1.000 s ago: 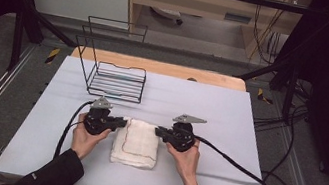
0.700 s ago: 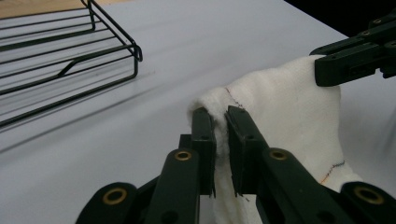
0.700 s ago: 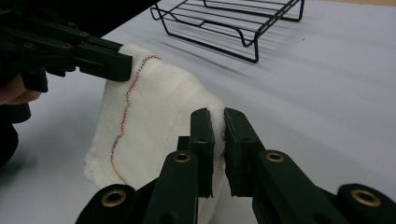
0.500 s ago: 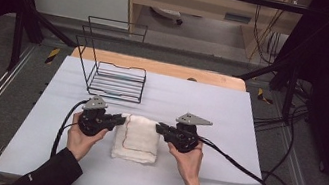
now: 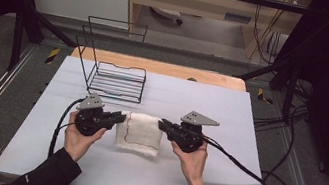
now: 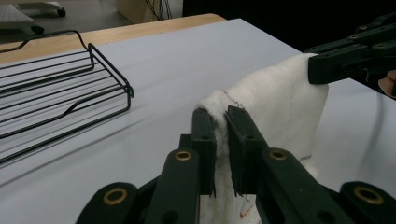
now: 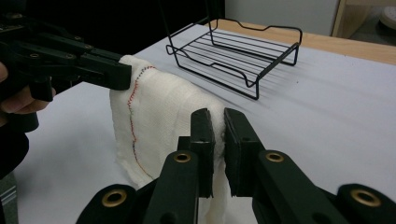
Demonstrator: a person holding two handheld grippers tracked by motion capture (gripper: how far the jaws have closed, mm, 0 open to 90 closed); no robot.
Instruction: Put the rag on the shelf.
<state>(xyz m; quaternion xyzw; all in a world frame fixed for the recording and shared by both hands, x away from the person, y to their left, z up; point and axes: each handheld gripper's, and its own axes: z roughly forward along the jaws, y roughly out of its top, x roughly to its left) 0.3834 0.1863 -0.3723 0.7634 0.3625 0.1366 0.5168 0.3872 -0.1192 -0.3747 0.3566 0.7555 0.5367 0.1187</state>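
Observation:
A white folded towel (image 5: 138,133) with a coloured stitched line hangs between my two grippers above the white table (image 5: 230,113); its lower edge still rests on the table. My left gripper (image 5: 122,115) is shut on the towel's left top corner (image 6: 261,100), the cloth pinched between its jaws (image 6: 220,122). My right gripper (image 5: 161,124) is shut on the right top corner (image 7: 159,107), cloth squeezed between its jaws (image 7: 219,123). In the left gripper view, the right gripper (image 6: 322,67) grips the far corner. In the right gripper view, the left gripper (image 7: 116,74) holds the opposite corner.
A black wire rack (image 5: 117,77) stands on the table behind and left of the towel; it is also in the left gripper view (image 6: 70,93) and the right gripper view (image 7: 233,53). Cables (image 5: 241,166) trail from both grippers across the table. A wooden strip (image 5: 156,66) borders the far edge.
Both grippers have risen with the towel's top corners, so the towel now hangs from them instead of lying flat. The hands moved slightly apart.

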